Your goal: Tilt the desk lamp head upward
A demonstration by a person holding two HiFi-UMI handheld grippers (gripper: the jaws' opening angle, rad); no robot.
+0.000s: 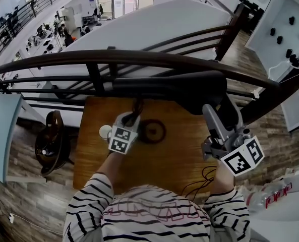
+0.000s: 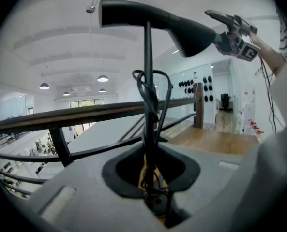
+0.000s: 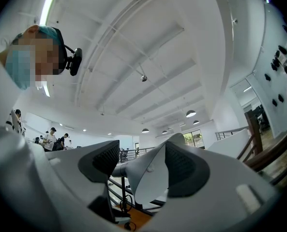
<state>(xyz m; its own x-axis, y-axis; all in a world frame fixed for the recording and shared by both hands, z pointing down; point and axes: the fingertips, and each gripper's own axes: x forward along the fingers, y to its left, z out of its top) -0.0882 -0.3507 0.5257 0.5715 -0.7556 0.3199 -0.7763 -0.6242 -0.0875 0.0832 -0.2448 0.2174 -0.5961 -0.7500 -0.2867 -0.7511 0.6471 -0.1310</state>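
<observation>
Progress: lamp head (image 2: 133, 14) looks level atop its stem (image 2: 147, 57); the upward tilt appears not yet made
Left tongs (image 2: 150, 178): clenched low on the stem, the cord (image 2: 161, 100) bunched in with it, steadying the lamp
Right tongs (image 3: 141, 166): parted around the head's wide end, one pad against it, the other just clear
Left to do: likely close on the head and swing it up
Around: wooden counter (image 1: 164, 160) under both tongs; lamp base (image 1: 153, 131) just beside the left tongs; loose cable (image 1: 202, 178) near the right tongs
In the way: dark railing (image 1: 139, 58) just beyond both tongs, running alongside the head
</observation>
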